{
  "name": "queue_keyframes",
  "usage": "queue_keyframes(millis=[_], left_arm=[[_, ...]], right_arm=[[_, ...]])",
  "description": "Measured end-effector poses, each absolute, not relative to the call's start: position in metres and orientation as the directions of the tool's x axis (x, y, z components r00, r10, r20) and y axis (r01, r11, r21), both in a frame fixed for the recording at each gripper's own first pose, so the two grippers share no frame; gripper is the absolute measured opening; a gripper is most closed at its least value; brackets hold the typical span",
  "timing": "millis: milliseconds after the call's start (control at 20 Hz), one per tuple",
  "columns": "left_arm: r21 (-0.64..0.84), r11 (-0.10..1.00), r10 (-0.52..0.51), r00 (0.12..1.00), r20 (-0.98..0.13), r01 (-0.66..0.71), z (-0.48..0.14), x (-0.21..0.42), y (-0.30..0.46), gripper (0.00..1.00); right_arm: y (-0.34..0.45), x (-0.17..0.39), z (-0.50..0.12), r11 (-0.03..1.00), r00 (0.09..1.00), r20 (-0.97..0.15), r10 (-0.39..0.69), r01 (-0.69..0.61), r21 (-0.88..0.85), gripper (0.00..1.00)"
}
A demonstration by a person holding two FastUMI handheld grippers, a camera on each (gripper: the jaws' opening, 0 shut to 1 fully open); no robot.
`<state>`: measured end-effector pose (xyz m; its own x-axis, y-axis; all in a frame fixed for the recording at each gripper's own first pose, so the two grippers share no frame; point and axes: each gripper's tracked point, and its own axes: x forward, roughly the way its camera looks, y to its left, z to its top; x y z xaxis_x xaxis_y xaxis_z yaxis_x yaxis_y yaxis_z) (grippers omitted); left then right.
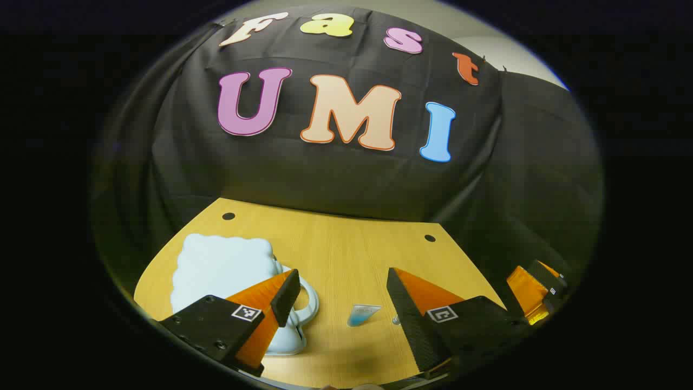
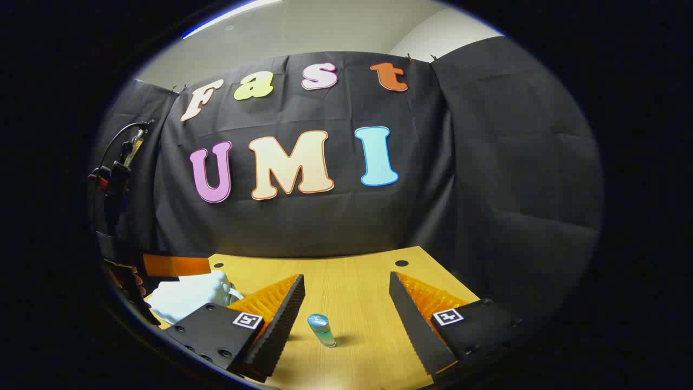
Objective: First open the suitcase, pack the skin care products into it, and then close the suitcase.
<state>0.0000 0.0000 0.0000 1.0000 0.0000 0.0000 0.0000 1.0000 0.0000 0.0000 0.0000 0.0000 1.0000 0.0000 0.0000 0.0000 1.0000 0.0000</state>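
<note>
No readable text; only square coded markers on each tool's fingers (image 1: 247, 312).

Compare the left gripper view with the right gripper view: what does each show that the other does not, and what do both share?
Left gripper view: the suitcase's handle and whole scalloped lid. Right gripper view: a cabled device hanging at the booth's edge. Both: the wooden table, the pale blue suitcase, shut, and a small blue skincare bottle standing between each open hand-held gripper's fingers.

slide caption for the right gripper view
Right gripper, jaws open, faces a small blue-capped bottle standing on the wooden table; a closed pale blue suitcase lies to the left.
</note>
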Motion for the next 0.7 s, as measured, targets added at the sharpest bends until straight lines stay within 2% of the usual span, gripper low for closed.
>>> queue_keyframes(millis=[350, 400, 700], left_arm=[[-0.021, 0.999, 0.032, 0.999, -0.041, -0.033, -0.008, 0.003, 0.012, 0.95], [-0.018, 0.999, 0.037, 0.998, -0.053, -0.039, -0.01, 0.005, 0.015, 0.92], [0.008, 0.998, 0.056, 0.987, -0.15, -0.056, -0.018, 0.024, 0.032, 0.95]], right_arm=[[0.01, 0.002, -0.009, 0.999, 0.999, -0.02, 0.041, -0.041, 0.002, 0.98], [0.012, 0.002, -0.012, 0.999, 0.998, -0.025, 0.05, -0.05, 0.004, 0.98], [0.019, 0.008, -0.023, 0.996, 0.994, -0.064, 0.088, -0.087, 0.028, 0.98]])
